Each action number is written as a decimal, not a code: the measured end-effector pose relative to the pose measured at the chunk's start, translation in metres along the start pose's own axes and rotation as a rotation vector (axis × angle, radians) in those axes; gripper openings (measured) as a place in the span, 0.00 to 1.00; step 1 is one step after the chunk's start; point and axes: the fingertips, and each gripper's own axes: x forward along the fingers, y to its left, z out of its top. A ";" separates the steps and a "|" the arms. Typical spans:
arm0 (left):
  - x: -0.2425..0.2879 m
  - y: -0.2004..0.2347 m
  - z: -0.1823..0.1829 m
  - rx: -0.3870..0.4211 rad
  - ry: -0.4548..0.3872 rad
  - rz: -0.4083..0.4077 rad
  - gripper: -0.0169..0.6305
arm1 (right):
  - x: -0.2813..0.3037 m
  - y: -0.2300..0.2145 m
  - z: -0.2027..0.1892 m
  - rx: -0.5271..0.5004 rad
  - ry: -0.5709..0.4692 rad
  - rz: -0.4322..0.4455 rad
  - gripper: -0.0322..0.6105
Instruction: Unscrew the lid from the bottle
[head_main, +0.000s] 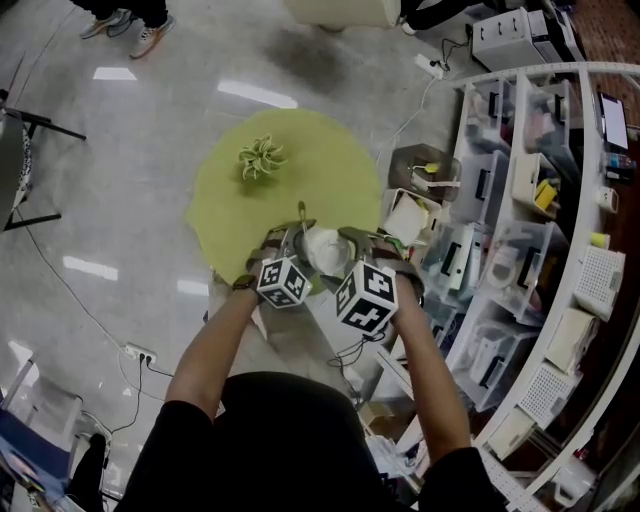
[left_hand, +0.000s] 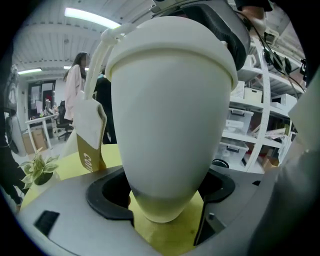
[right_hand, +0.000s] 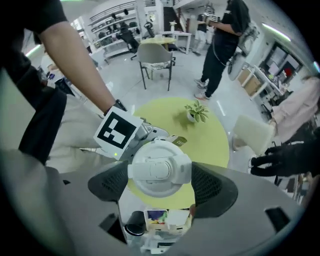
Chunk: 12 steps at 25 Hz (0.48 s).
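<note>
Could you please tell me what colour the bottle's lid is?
White, matching the bottle; the lid shows best in the right gripper view.

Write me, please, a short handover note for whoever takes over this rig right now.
Left gripper: jaws shut on the lower body of the white bottle, holding it up over the green table.
Right gripper: comes down from above, jaws shut on either side of the lid.
Done: both grips are set. The lid still sits on the bottle; how far it has loosened cannot be told.
Left: twist the lid off while the left gripper steadies the bottle, then lift it clear.
</note>
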 end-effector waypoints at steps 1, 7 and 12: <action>0.000 0.000 0.000 0.000 0.000 0.000 0.64 | 0.001 0.001 0.000 -0.043 0.008 0.007 0.66; -0.001 0.000 -0.001 -0.006 -0.005 0.001 0.64 | 0.003 0.006 0.000 -0.264 0.069 0.043 0.66; -0.001 0.000 -0.001 -0.009 -0.004 0.005 0.64 | 0.003 0.008 -0.001 -0.407 0.102 0.055 0.66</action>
